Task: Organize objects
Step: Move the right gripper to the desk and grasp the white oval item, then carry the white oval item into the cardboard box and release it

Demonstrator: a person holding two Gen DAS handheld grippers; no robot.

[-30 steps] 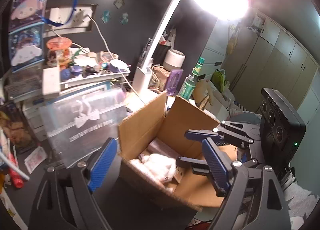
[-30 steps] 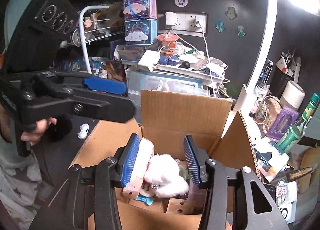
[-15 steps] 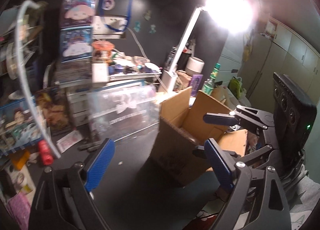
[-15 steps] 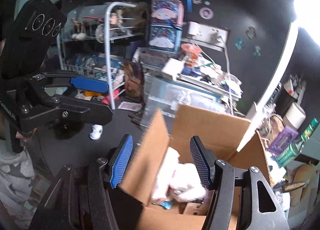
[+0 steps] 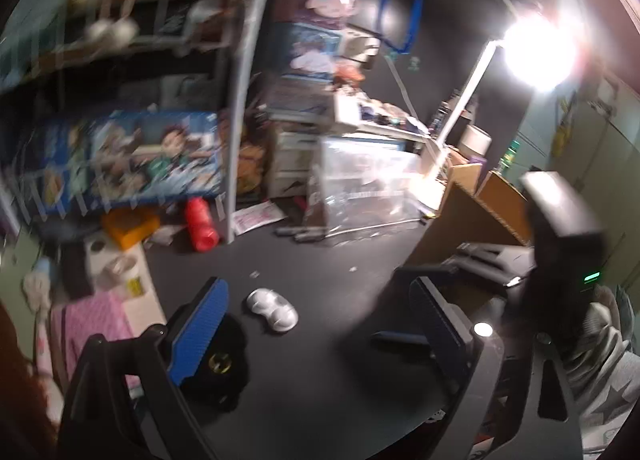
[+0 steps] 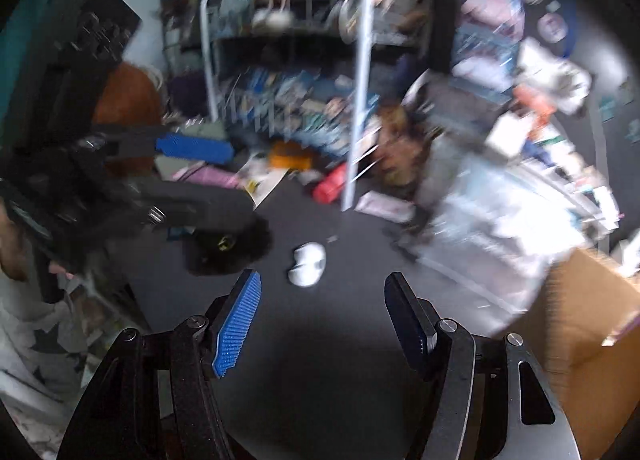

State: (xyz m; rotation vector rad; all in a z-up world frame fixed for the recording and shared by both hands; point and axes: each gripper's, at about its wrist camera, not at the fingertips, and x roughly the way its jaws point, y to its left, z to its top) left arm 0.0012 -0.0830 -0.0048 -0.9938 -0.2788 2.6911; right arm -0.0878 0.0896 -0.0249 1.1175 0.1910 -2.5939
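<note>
Right wrist: white object (image 6: 307,264) beyond gaping right tool (image 6: 322,324).

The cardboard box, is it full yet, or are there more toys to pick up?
I cannot see inside the brown cardboard box now. Nothing is in hand: the left gripper and right gripper are both open and empty. Still left on the dark desk are a small white shoe-shaped toy and a black furry item with a yellow emblem.

Bare dark tabletop (image 6: 340,340) lies open between and ahead of the right gripper's (image 6: 320,320) spread fingers. A small white object (image 6: 307,263) sits at 12 o'clock, a black cap (image 6: 228,248) at 10, a cardboard box (image 6: 588,312) at 3.
</note>
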